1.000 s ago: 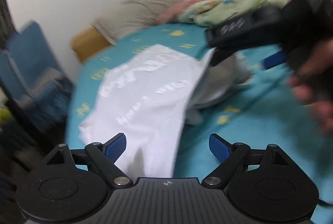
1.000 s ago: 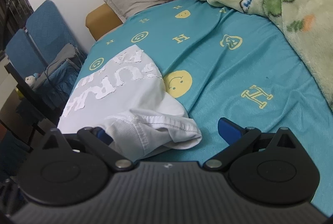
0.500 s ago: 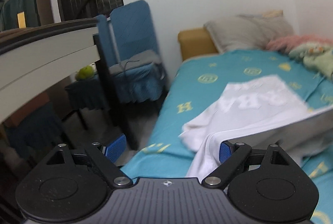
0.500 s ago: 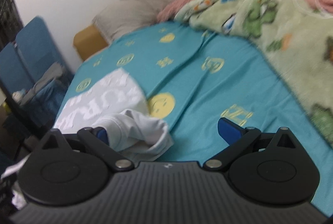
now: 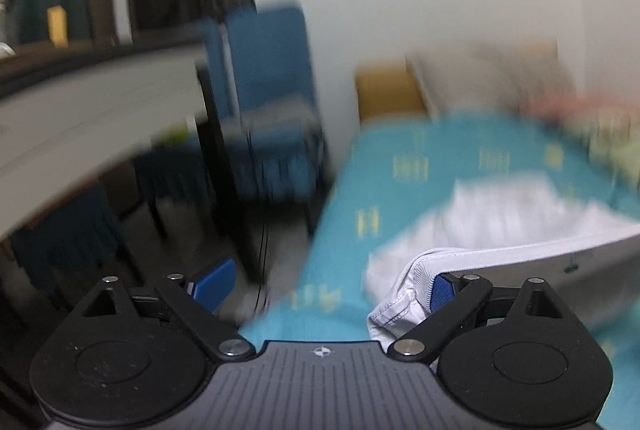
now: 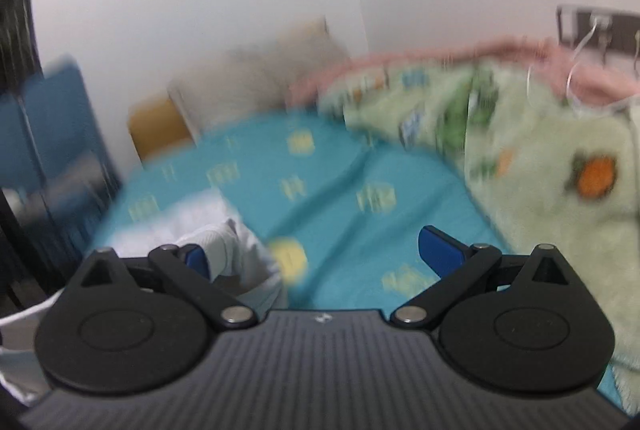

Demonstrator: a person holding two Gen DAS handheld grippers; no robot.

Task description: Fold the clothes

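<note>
A: Since the earlier frame, both views have swung and blurred. Left gripper (image 5: 324,284)?
B: Jaws wide; white garment (image 5: 500,226) hem drapes its right finger.
A: Right gripper (image 6: 320,250)?
B: Wide too; garment touches its left finger, lying on the teal bedsheet (image 6: 340,166).

Your left tongs (image 5: 324,284) sit low in the frame with both blue pads spread wide; the right-hand pad (image 5: 440,290) touches white cloth, but nothing is pinched between the two. Your right tongs (image 6: 322,254) are likewise splayed apart at the bottom of the frame, the left-hand pad (image 6: 198,258) against white cloth, the other pad bare.
</note>
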